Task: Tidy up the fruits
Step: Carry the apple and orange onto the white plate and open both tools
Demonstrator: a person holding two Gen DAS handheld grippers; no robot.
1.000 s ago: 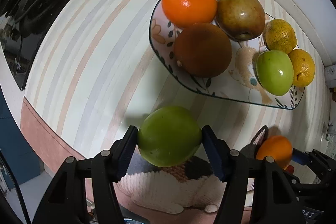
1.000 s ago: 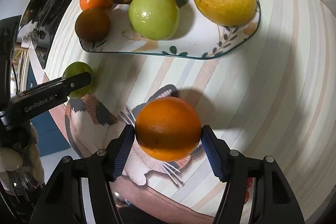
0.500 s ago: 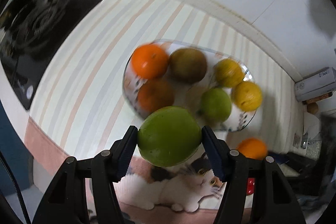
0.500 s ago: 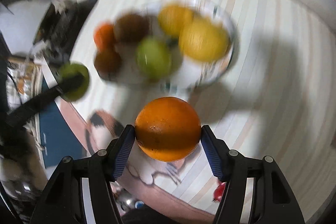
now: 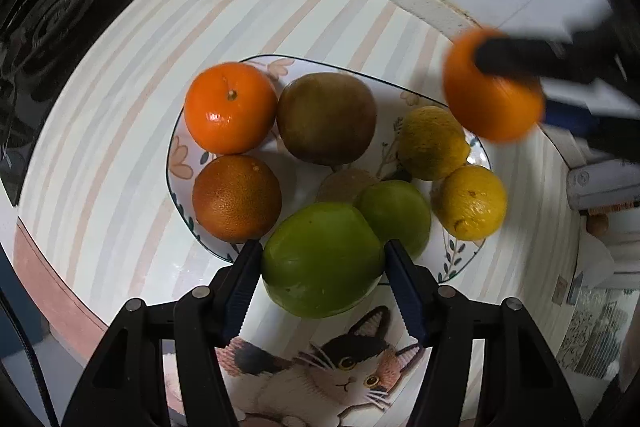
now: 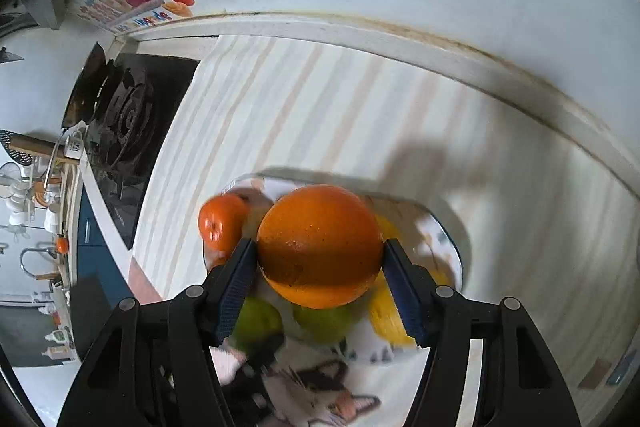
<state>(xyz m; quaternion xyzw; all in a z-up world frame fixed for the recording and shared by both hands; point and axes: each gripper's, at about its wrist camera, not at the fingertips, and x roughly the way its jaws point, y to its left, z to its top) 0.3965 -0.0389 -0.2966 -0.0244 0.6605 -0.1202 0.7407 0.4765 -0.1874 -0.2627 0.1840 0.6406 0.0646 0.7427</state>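
Floral-patterned oval ceramic plate (image 5: 178,163): six fruits aboard, on striped counter.
Round green apple (image 5: 322,261): clamped in left gripper (image 5: 324,281) above plate's near rim; likely firm, smooth, slippery; hold across widest girth.
Round orange (image 6: 320,247): clenched in right gripper (image 6: 320,277) over plate; dimpled, probably grippier.

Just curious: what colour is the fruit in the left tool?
Green, clearest in the left wrist view.

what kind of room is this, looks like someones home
Most likely a home kitchen. A black gas stove is set into the counter beside the striped mat, a tap shows at the far left, and a plate of fruit sits on the mat.
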